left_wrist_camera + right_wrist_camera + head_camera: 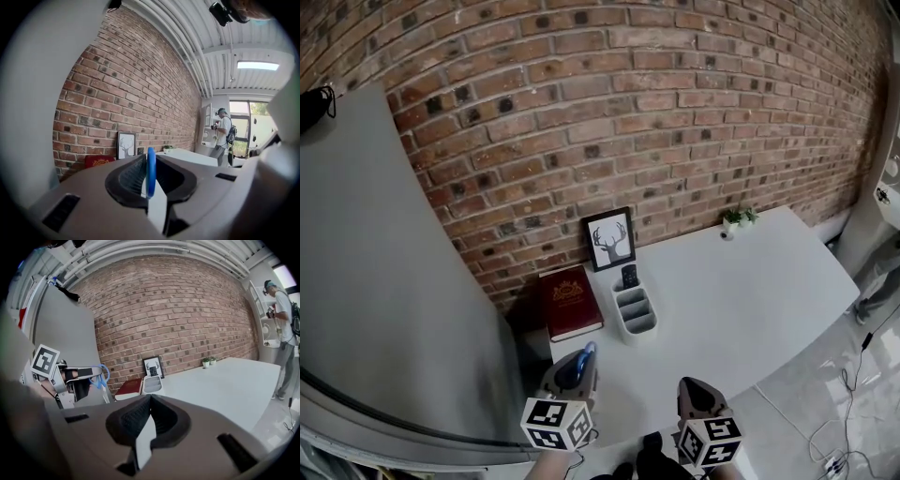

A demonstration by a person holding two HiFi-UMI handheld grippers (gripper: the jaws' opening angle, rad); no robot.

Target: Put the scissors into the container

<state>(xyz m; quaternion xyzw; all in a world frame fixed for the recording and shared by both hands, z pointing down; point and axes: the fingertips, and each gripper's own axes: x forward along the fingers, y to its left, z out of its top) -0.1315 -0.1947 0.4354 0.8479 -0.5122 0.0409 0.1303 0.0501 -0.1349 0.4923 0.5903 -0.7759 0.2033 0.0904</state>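
Observation:
My left gripper (580,363) is shut on the scissors (589,349), whose blue handle pokes out past the jaw tips. In the left gripper view the blue loop (150,172) stands edge-on, pinched between the two dark pads. The grey compartment container (635,313) stands on the white table (741,300), ahead of and slightly right of the left gripper, with a dark object in its far slot. My right gripper (697,390) hovers at the table's near edge, shut with nothing in it. The right gripper view shows the container (151,384) and the held scissors (102,376).
A red book (571,302) lies just left of the container, and a framed deer picture (610,239) leans on the brick wall behind it. A small plant (737,217) sits far right. A grey panel (384,281) bounds the left. A person (283,329) stands far right.

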